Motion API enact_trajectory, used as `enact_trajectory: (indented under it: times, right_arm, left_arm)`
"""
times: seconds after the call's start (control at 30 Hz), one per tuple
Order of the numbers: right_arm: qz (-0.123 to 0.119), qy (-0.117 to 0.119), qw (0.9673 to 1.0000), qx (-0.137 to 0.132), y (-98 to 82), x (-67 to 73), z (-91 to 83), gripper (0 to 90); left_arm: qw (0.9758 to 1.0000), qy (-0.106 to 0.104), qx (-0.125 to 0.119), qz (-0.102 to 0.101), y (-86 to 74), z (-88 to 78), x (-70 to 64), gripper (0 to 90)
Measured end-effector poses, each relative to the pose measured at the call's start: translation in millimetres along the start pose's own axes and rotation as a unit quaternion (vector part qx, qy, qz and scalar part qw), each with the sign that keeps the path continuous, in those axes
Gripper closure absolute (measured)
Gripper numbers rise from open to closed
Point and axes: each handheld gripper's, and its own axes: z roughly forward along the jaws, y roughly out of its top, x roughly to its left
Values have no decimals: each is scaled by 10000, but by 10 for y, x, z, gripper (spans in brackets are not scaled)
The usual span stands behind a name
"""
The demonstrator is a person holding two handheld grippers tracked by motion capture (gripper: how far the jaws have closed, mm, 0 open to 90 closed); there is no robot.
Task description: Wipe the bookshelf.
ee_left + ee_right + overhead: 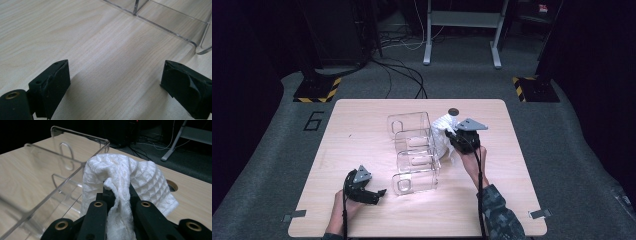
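Observation:
A white waffle-textured cloth (130, 175) hangs bunched between the jaws of my right gripper (117, 192), which is shut on it. In the high view that gripper (451, 134) holds the cloth (442, 137) just right of a clear acrylic organiser (414, 152) with several compartments, lifted over its right wall. My left gripper (379, 192) rests low on the table at the organiser's near left corner. Its jaws stand wide apart with bare wood between them (115, 82). The organiser's clear base edge (170, 27) lies ahead of it.
The light wooden table (362, 120) has a round hole (453, 111) near its back edge, behind the cloth. Beyond the table lie grey carpet, loose cables (404, 75), a white stand frame (462, 30) and yellow-black striped bases (317, 90).

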Motion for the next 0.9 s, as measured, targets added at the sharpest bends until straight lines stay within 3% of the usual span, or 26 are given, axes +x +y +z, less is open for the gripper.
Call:
enact_trajectory:
  times: [0.2, 0.37, 0.63, 0.9]
  right_arm:
    - [70, -88, 9999, 127, 137, -42, 313, 842]
    - [90, 206, 9997, 110, 177, -53, 439, 842]
    - [5, 639, 9979, 80, 129, -41, 335, 842]
    - [-109, 817, 9966, 34, 65, -3, 153, 842]
  left_arm:
    - [10000, 4, -7, -6, -1, 1, -1, 85]
    - [10000, 1, -4, -6, -1, 1, -1, 85]
    - [10000, 18, -15, -5, -1, 2, -2, 85]
    - [10000, 4, -5, -10, -1, 0, -3, 86]
